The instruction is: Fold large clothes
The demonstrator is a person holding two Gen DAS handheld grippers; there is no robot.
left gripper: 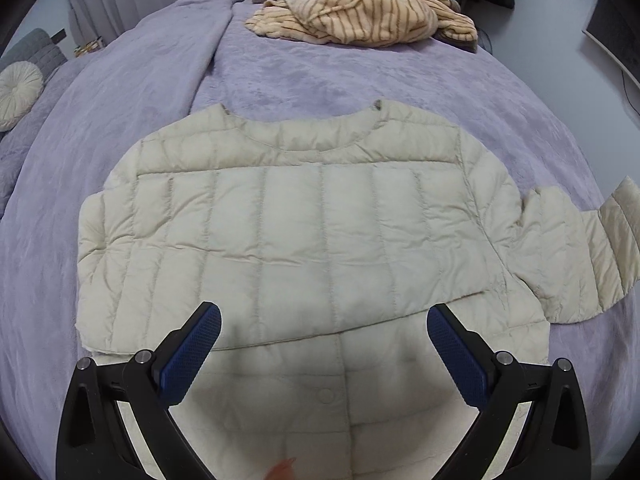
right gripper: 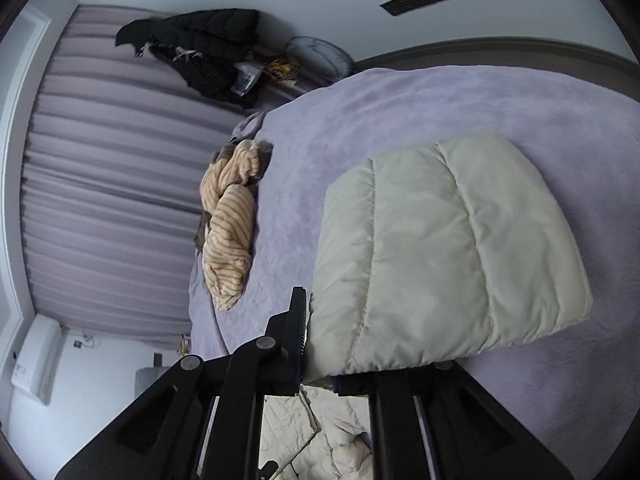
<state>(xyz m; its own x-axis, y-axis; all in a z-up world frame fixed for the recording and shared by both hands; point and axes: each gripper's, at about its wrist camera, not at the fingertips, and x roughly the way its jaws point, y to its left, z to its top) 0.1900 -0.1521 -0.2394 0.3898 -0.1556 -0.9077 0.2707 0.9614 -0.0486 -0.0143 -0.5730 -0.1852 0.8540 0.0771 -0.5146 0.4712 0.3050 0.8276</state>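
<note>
A: Left gripper (left gripper: 324, 320): held low over the near hem, aimed forward along the bed toward the neckline; blue-padded fingers (left gripper: 192, 354) spread wide apart, nothing between them.

B: Right gripper (right gripper: 316, 344): rolled sideways, so that bed and curtains appear tipped on end; fingers closed onto a cream sleeve (right gripper: 448, 256), with one dark finger visible along the sleeve's edge and the other hidden beneath the fabric.

A: Position of the cream quilted jacket (left gripper: 304, 224): spread flat on the lavender bedspread (left gripper: 304, 72), collar on the far side, hem on the near side, close under the left gripper.

B: Long axis: across the frame from side to side, shoulder to shoulder; neckline pointing away from the camera. Right-hand sleeve stretched outward past the body, cuff end lifted off the bedspread.

A: Seen only from the left wrist: whole jacket outline, vertical quilting channels, a snap button near the hem, a round cushion (left gripper: 18, 94) at far left.

B: Seen only from the right wrist: the clamped sleeve close up, pleated curtains (right gripper: 108, 184), dark clothing (right gripper: 200, 48) hung beside them. Seen from both: a striped tan garment (left gripper: 360, 12) heaped at the far end of the bed, well apart from the jacket.
</note>
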